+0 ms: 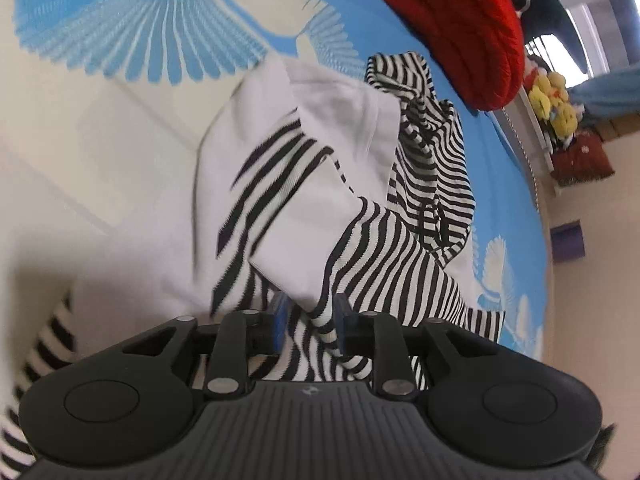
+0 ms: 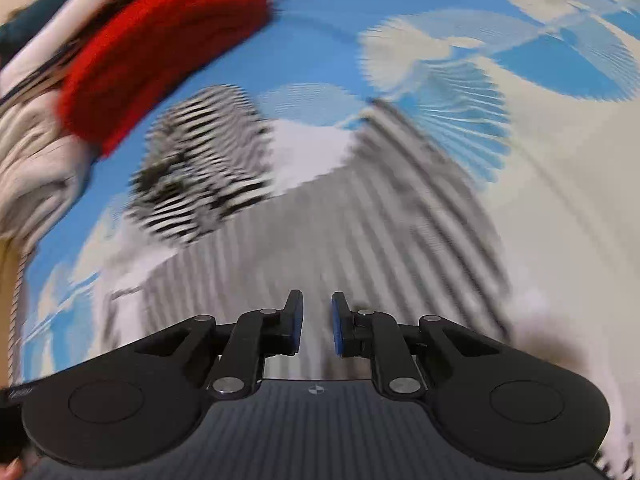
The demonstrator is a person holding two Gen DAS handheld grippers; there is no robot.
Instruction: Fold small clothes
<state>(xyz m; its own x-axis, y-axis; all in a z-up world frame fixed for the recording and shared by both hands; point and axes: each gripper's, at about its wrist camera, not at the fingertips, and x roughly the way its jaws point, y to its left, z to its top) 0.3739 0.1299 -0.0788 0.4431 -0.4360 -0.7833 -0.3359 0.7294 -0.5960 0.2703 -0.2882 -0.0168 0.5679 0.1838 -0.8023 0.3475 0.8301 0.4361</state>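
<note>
A small black-and-white striped garment (image 1: pixel 360 200) with white panels lies crumpled on a blue and cream patterned sheet (image 1: pixel 120 120). My left gripper (image 1: pixel 308 320) is shut on a bunched fold of the striped garment, which hangs between its blue pads. In the right wrist view the same garment (image 2: pixel 340 240) spreads out below, blurred, with a bunched striped part at its far left. My right gripper (image 2: pixel 317 320) is open and empty, just above the striped cloth.
A red knitted garment (image 1: pixel 460 20) lies at the sheet's far edge; it also shows in the right wrist view (image 2: pixel 160 48) beside a pile of pale clothes (image 2: pixel 36 152). Plush toys (image 1: pixel 556 104) and a floor lie beyond the bed edge.
</note>
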